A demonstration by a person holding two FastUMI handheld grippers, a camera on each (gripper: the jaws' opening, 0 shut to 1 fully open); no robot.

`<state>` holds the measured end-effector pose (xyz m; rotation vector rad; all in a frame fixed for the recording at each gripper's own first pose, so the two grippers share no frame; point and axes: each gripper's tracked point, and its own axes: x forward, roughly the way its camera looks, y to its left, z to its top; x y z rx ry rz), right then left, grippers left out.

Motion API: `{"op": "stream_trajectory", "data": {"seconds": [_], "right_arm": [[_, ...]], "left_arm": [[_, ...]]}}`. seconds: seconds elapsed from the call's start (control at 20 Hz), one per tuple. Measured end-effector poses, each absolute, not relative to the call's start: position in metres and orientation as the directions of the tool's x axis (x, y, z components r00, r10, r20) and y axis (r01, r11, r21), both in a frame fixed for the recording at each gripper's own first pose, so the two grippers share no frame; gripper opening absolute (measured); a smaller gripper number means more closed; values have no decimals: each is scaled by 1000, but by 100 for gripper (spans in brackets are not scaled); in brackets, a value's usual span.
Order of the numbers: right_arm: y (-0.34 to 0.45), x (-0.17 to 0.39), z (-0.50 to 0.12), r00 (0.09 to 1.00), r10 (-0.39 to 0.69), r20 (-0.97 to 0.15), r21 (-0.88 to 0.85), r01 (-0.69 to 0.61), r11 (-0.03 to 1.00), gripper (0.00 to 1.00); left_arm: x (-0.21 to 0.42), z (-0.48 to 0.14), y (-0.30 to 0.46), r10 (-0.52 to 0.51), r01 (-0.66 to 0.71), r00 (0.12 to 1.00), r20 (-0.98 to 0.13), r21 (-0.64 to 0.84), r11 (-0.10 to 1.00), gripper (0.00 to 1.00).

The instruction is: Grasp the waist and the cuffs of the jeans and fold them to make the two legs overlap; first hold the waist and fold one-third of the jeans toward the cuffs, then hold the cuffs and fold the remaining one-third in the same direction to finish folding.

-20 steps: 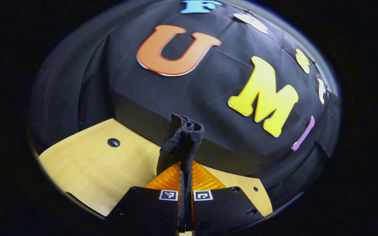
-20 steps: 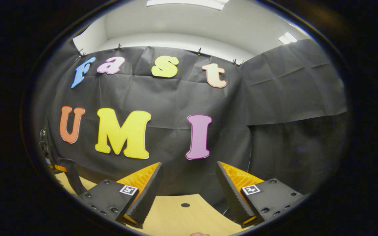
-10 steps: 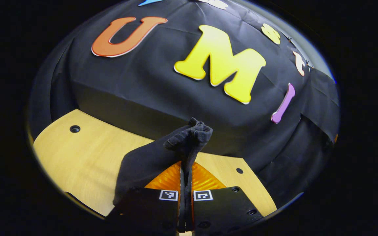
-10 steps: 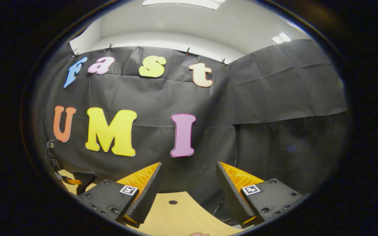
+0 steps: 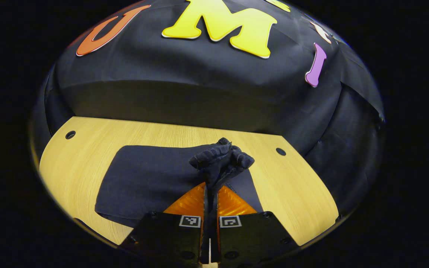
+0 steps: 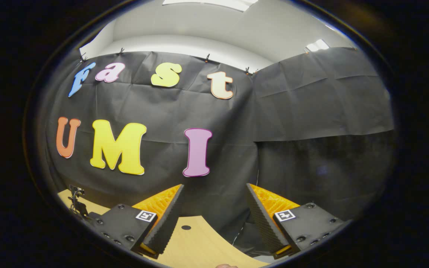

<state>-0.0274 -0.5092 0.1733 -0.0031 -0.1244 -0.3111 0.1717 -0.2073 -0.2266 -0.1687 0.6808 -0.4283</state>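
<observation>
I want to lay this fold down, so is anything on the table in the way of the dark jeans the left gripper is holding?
Nothing visible. The left gripper is shut on a bunched edge of the dark jeans, and the light wooden table around them looks bare.

Dark jeans (image 5: pixel 151 182) flat on table, one bunched edge lifted.

matt dark cloth jeans (image 5: pixel 143 178), wood-grain table (image 5: pixel 88 149)

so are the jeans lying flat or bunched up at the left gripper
Both. A bunched wad of the jeans is pinched in the shut left gripper, while the rest lies flat on the table.
</observation>
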Motion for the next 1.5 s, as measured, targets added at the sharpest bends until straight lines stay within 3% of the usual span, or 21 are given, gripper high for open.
{"op": "stream_trajectory", "data": {"seconds": [0.35,0.4,0.55,0.65,1.15,1.5], "right_arm": [[-512,-28,167,947,-302,106,29,301,953,97],[-509,-27,167,948,-299,107,28,298,954,97],[-506,-29,168,951,-289,110,18,289,957,97],[-507,-31,169,951,-288,112,9,289,957,97],[-500,-30,157,959,-266,93,37,264,964,97],[-450,5,129,982,-177,58,90,172,981,98]], "left_arm": [[154,-262,-224,-471,335,612,-636,-330,882,18],[145,-262,-227,-485,368,587,-648,-320,873,15],[145,-259,-234,-448,429,617,-647,-201,881,86],[145,-251,-239,-464,439,628,-625,-208,874,90],[124,-172,-264,-570,503,666,-481,-275,819,90],[140,-108,-188,-485,449,794,-366,-183,874,90]]}}
